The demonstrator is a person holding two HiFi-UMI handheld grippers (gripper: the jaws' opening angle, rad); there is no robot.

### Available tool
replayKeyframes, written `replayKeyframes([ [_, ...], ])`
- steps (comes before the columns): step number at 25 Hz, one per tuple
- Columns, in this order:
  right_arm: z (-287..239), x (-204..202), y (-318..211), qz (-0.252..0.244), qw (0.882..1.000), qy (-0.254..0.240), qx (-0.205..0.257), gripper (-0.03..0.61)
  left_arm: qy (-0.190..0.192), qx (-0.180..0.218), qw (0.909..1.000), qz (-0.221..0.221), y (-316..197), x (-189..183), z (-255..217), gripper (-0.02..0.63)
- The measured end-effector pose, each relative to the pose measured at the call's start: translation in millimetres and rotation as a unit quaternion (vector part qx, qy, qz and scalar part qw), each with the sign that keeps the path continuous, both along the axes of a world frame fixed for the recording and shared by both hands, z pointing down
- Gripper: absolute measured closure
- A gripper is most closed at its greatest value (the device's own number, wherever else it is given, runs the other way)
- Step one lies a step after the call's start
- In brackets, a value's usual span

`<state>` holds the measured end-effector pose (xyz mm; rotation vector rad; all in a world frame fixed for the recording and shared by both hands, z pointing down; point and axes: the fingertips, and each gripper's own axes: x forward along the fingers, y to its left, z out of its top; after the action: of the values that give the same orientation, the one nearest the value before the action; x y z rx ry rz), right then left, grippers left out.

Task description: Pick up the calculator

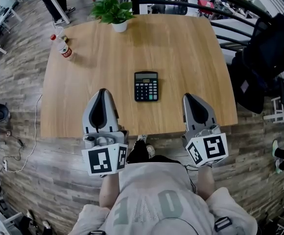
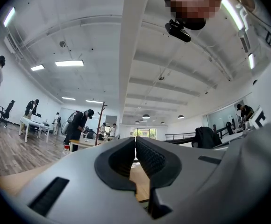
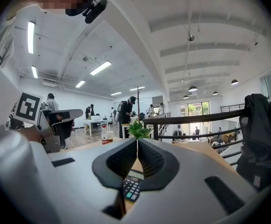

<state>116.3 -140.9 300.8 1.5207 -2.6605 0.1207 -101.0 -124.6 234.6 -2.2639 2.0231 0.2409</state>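
This looks like the approach step. The calculator (image 1: 146, 86) lies flat on the wooden table (image 1: 191, 48), ahead of both jaw pairs and between them, untouched. The left gripper (image 1: 102, 93) and the right gripper (image 1: 191, 98) have their jaws pressed together, empty. Next, I think, one gripper must spread its jaws around the calculator's edges.

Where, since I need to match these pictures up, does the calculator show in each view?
Head view: calculator near picture centre, in the middle of the table.
Left gripper view: not in it.
Right gripper view: calculator low centre, seen through the gap beneath the shut jaws.
Shared landmark: the red-capped bottle, toward the left in all three views.
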Motion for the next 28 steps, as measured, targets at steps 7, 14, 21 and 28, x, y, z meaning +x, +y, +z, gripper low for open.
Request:
replayKeyframes([
  [7,-16.2,-17.4,-42.3,0.0,1.0,0.002,0.026,0.558,-0.001,0.016,0.9998,0.011,-50.5,-11.4,-5.6,0.601],
  [14,-27.2,-25.9,-78.4,0.021,0.999,0.0,0.028,0.558,0.006,0.023,0.9993,0.03,-91.7,-17.8,-10.1,0.601],
  [21,-28.6,-22.4,-89.4,0.037,0.999,0.006,0.03,0.558,-0.003,0.008,0.9994,0.033,-115.9,-15.1,-0.9,0.601],
  [28,-46.0,18.1,-107.3,0.023,0.996,-0.082,0.023,0.558,0.002,0.007,0.9998,0.02,-121.5,8.2,0.0,0.601],
])
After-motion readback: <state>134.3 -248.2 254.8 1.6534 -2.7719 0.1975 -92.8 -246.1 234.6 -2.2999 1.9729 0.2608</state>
